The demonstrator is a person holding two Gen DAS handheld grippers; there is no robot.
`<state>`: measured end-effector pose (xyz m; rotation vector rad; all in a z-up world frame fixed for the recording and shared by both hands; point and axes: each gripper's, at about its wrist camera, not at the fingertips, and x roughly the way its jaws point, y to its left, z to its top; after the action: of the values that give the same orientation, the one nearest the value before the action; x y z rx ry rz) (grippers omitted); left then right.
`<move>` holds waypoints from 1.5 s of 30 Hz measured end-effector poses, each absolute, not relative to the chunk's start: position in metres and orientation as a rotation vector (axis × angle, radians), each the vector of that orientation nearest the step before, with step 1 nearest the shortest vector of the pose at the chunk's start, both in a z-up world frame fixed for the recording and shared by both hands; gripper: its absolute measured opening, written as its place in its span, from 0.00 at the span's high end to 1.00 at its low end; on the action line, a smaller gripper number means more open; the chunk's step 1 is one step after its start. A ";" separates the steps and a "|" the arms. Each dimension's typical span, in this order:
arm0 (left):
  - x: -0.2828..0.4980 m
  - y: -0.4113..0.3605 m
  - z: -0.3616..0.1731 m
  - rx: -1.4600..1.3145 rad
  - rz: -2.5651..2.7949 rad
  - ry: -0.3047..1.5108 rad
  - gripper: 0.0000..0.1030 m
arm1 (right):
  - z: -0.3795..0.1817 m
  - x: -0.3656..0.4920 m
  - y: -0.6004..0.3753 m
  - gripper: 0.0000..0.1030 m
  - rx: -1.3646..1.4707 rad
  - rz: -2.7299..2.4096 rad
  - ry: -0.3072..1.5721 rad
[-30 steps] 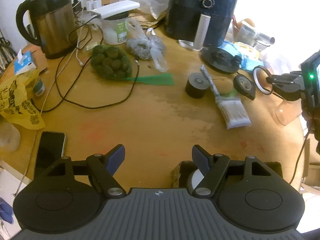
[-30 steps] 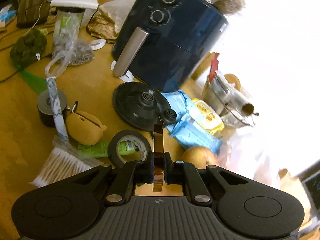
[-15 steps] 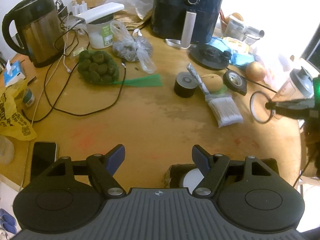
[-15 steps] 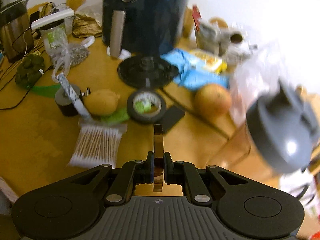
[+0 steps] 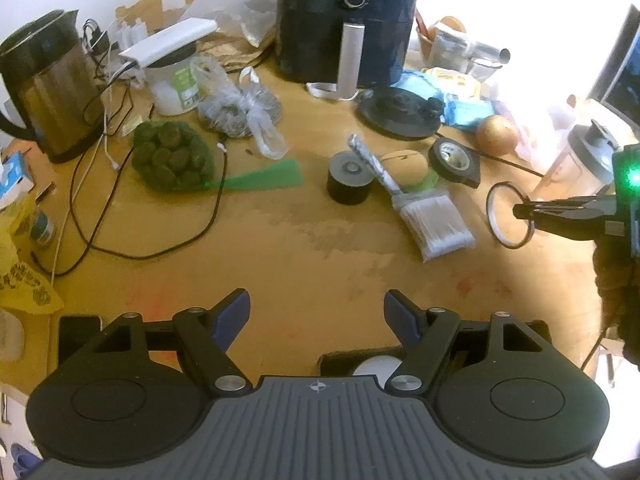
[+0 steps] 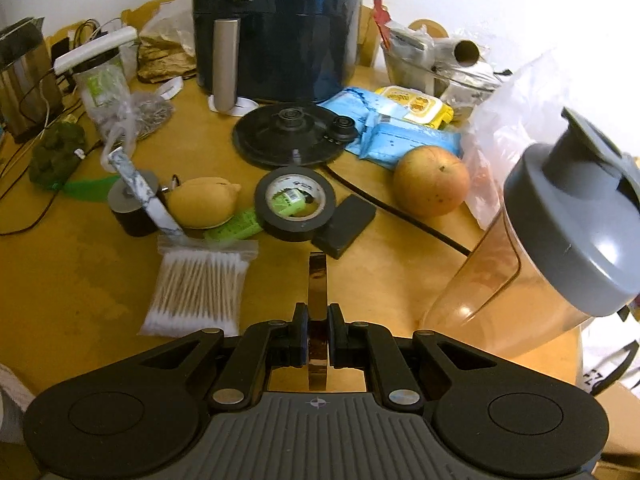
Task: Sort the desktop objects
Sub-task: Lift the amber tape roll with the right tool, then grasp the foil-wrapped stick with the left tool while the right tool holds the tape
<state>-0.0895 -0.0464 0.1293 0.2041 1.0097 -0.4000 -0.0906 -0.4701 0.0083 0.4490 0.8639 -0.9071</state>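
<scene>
My right gripper [image 6: 318, 320] is shut on a thin brown tape ring [image 6: 317, 280], seen edge-on and held above the wooden table [image 6: 80, 272]. In the left wrist view the same ring [image 5: 510, 216] hangs from the right gripper [image 5: 520, 211] at the right edge. Just beyond it lie a bag of cotton swabs [image 6: 200, 288], a black tape roll [image 6: 296, 204], a yellow pouch [image 6: 204, 202] and a black cylinder [image 5: 350, 178]. My left gripper [image 5: 318, 312] stands open over bare table near the front edge, with nothing between its fingers.
A grey-lidded shaker bottle [image 6: 560, 248] stands close on the right, with a round fruit [image 6: 432, 186] behind it. Air fryer [image 6: 276, 28], kettle base [image 6: 292, 136] and blue packets [image 6: 400, 136] fill the back. Kettle [image 5: 52, 80], cables, a green net bag [image 5: 170, 156] and a phone [image 5: 78, 336] lie left.
The right gripper rolled level and carried the tape ring nearer, away from the black tape roll; the shaker bottle came into its view. The left gripper shifted slightly and stayed open.
</scene>
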 end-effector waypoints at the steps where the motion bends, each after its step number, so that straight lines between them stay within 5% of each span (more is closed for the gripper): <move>1: -0.089 -0.047 0.130 0.208 -0.404 1.007 0.29 | 0.007 -0.092 -0.471 0.89 0.457 -0.906 0.858; 36: -0.015 -0.095 0.108 0.127 -0.550 0.941 0.29 | 0.030 -0.150 -0.398 0.89 0.599 -0.897 0.780; 45: 0.020 -0.100 0.091 0.046 -0.561 0.962 0.37 | 0.028 -0.153 -0.385 0.89 0.644 -0.911 0.770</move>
<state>0.0199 -0.1004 0.0913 0.0464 0.9624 -0.5614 -0.1529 -0.3851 0.0281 0.6445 0.7704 -0.9108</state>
